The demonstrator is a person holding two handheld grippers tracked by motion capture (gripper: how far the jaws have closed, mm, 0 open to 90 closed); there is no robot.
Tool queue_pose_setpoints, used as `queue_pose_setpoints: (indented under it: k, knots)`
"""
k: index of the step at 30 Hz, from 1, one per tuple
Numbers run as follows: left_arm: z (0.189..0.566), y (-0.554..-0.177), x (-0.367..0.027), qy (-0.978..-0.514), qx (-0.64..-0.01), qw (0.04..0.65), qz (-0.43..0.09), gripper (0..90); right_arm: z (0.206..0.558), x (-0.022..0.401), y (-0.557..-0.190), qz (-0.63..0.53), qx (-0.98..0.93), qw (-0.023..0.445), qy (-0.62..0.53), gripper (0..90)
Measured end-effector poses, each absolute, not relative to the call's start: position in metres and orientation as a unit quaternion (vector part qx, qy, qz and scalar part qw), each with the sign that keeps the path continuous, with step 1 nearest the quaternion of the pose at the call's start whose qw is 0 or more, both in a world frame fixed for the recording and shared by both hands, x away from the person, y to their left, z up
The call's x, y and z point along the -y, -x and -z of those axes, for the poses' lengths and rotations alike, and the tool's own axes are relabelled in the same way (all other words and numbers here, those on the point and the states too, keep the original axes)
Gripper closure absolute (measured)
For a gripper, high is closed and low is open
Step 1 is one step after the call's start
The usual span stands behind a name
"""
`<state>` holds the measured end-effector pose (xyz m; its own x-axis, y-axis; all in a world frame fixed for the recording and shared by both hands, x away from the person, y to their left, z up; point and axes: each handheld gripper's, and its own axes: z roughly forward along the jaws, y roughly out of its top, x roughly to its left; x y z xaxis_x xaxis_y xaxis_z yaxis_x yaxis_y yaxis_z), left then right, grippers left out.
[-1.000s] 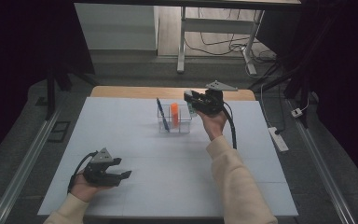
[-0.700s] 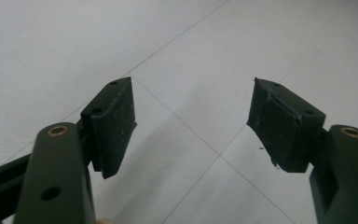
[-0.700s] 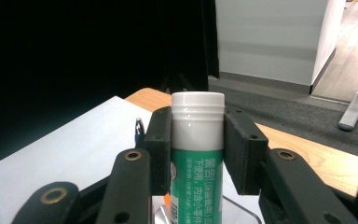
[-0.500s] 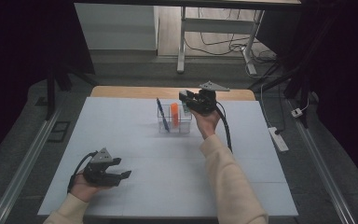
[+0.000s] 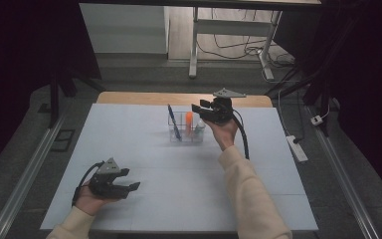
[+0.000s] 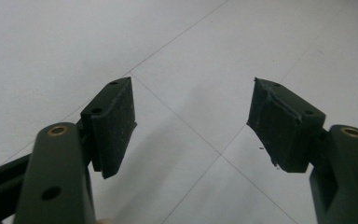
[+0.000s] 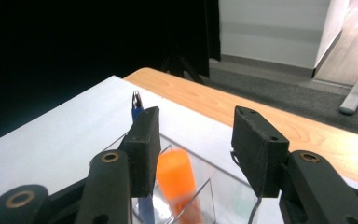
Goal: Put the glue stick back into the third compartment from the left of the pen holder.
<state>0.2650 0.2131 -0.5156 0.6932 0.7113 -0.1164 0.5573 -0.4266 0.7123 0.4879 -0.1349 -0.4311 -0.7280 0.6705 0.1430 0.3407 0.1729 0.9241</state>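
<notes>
The right gripper [image 5: 202,107] hangs just above the clear holder [image 5: 185,134] at the far middle of the tabletop [image 5: 129,129], and its jaws have just been opening; they now stand about half apart with nothing between them, as the right gripper view shows, where the orange marker [image 7: 179,184] stands just below and beyond the gap. That marker [image 5: 189,122] is upright in the holder's middle compartment, a blue pen [image 5: 173,121] leans in the left one, and a small pale bottle [image 5: 199,126] sits at the right end; what the bottle is cannot be made out. The left gripper [image 5: 130,185] rests in the hand near the front left of the tabletop, well apart from the holder, its jaws wide and empty over bare white surface. The risk from here looks to lie in the crowding: the marker, pen and bottle stand close together, so a jaw coming down off-centre could strike the holder's rim or catch the pen's clip and tip the light holder, which nothing steadies while the left hand stays away. If the marker is meant to be lifted, a grip taken low on one side could drag it against the divider and pull the holder up with it. No brand, label or writing can be read on the marker, pen, bottle or holder.
</notes>
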Motion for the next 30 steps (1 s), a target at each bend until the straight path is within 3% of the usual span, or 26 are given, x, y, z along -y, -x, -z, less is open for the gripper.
queue_pose_setpoints:
  k: [30]
  knots:
    - [0.516, -0.266, -0.212, -0.838, -0.381, 0.378, -0.102, 31.0, 0.45, 0.184, -0.45, -0.504, -0.79, 0.131, -0.323, 48.2]
